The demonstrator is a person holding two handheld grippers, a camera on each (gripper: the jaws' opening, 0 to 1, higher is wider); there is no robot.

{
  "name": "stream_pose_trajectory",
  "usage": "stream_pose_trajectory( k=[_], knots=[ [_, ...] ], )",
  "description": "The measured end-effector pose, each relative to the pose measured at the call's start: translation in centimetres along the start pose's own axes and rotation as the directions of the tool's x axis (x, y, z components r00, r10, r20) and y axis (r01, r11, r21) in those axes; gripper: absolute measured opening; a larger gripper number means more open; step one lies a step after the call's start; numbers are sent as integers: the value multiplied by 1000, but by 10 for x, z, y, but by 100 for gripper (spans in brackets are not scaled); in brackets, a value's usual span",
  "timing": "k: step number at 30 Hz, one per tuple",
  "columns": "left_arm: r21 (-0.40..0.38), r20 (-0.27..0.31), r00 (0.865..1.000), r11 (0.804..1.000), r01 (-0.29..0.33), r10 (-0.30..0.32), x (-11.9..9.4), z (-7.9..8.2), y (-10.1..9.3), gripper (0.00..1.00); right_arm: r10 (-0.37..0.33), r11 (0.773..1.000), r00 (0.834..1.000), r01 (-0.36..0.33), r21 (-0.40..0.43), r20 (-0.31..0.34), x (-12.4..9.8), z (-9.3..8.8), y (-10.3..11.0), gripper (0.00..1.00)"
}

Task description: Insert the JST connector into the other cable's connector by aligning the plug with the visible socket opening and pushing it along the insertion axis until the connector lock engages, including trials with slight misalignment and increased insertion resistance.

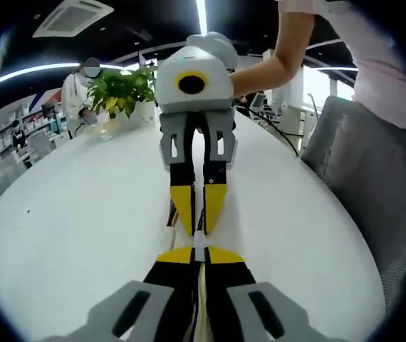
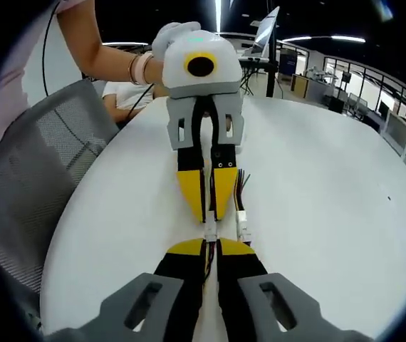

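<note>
My left gripper (image 1: pixel 199 251) is shut, its yellow tips pinching a white JST connector (image 1: pixel 199 242) with the wires running back between the jaws. My right gripper (image 1: pixel 199 229) faces it tip to tip, shut on the mating connector. In the right gripper view, the right gripper (image 2: pixel 212 244) rises from the bottom and the left gripper (image 2: pixel 211 216) comes down from the top. The two white connector bodies (image 2: pixel 210 230) meet in the small gap between the tips. I cannot tell whether they are locked. Both grippers hover low over the white table (image 2: pixel 317 185).
A spare cable with a white connector (image 2: pixel 243 225) lies on the table beside the tips, also seen in the left gripper view (image 1: pixel 169 232). A grey mesh chair (image 1: pixel 363 171) stands at the table's edge. A potted plant (image 1: pixel 121 89) and a person sit at the far end.
</note>
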State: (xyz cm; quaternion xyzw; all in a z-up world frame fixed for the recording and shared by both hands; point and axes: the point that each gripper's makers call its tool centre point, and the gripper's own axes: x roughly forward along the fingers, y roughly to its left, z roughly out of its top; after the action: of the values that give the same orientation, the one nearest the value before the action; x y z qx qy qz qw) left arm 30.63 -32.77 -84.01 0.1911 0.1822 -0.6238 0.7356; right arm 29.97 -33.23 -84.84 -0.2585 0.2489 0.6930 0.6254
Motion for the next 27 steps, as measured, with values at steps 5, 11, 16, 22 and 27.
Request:
stream_pose_trajectory(
  k=[5, 11, 16, 22, 27],
  knots=[
    [-14, 11, 1000, 1000, -4, 4, 2, 2, 0, 0, -5, 1000, 1000, 5, 0, 9, 1, -2, -1, 3],
    [-24, -4, 1000, 1000, -2, 1, 1, 1, -2, 0, -4, 1000, 1000, 4, 11, 12, 1, -2, 1, 4],
    [-74, -35, 999, 997, -11, 9, -4, -6, -2, 1, -19, 999, 1000, 19, 33, -3, -1, -5, -1, 4],
    [-95, -39, 999, 995, -36, 32, -18, -3, -4, 3, -54, 996, 998, 53, 67, 18, -6, -2, -2, 9],
    [-87, -52, 997, 994, -64, 59, -25, 1, -4, 3, -49, 997, 999, 48, 64, 12, -2, -1, 5, 7]
  ],
)
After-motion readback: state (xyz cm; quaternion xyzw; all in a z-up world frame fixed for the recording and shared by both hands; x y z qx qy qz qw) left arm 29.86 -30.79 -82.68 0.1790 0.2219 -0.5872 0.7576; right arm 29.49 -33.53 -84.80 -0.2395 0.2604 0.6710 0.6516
